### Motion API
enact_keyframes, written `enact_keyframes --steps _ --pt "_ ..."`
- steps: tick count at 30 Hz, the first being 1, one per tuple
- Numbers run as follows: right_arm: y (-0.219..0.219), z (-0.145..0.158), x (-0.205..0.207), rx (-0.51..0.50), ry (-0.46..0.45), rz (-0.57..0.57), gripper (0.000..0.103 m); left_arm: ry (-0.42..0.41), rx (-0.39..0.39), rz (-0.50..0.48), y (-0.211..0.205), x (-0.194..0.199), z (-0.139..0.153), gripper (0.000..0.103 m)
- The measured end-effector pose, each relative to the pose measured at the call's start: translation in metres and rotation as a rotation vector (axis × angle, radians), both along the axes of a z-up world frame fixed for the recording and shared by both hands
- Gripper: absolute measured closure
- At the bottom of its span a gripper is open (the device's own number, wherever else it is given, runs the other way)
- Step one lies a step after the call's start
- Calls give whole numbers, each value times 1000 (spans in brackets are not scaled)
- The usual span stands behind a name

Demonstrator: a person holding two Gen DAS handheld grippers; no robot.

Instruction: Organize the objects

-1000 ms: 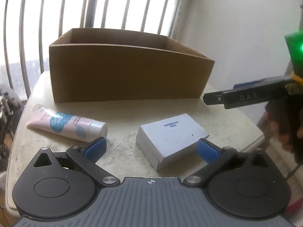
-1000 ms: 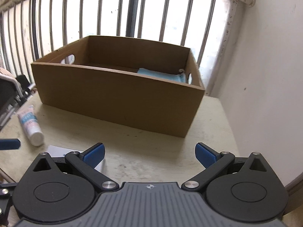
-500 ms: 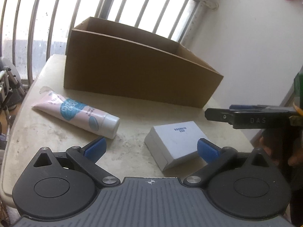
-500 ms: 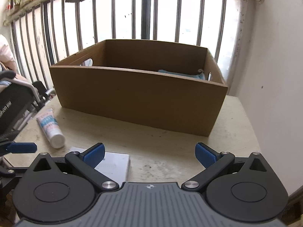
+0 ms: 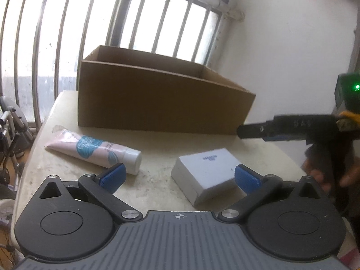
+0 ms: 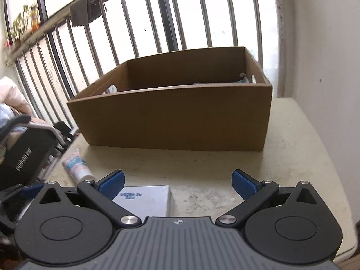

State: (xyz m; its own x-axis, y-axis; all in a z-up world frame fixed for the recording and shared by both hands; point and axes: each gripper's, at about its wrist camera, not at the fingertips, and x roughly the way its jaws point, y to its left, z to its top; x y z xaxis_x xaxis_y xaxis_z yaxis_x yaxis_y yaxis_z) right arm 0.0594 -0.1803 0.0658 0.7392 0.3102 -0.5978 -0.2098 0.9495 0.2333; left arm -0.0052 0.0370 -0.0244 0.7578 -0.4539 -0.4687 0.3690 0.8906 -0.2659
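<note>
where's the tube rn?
Tube lies flat on the table in the left wrist view, left of the white box, in front of the cardboard box.

Your right wrist view hides the near half of the white box behind the gripper body. The cardboard box front wall conceals most of a pale blue item; you cannot identify it. The white box's print is too small to read.
</note>
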Motion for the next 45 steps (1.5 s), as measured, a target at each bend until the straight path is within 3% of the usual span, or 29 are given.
enact_keyframes --steps 6,17,22,28,34,45 --pt "-7 -12 -6 110 59 49 0 8 -17 -64 -15 2 -7 0" --pt "-7 -36 5 143 112 71 8 47 116 -99 -54 23 -29 3" --pt "-8 -47 14 159 143 90 24 48 189 -101 -64 25 -35 9" --pt "-11 -50 16 215 148 131 33 30 240 -100 -66 24 -40 22" --pt "-13 -52 13 253 162 165 34 10 280 -108 -75 25 -43 21" --pt "-3 -45 5 197 135 152 33 -2 276 -92 -78 24 -41 24"
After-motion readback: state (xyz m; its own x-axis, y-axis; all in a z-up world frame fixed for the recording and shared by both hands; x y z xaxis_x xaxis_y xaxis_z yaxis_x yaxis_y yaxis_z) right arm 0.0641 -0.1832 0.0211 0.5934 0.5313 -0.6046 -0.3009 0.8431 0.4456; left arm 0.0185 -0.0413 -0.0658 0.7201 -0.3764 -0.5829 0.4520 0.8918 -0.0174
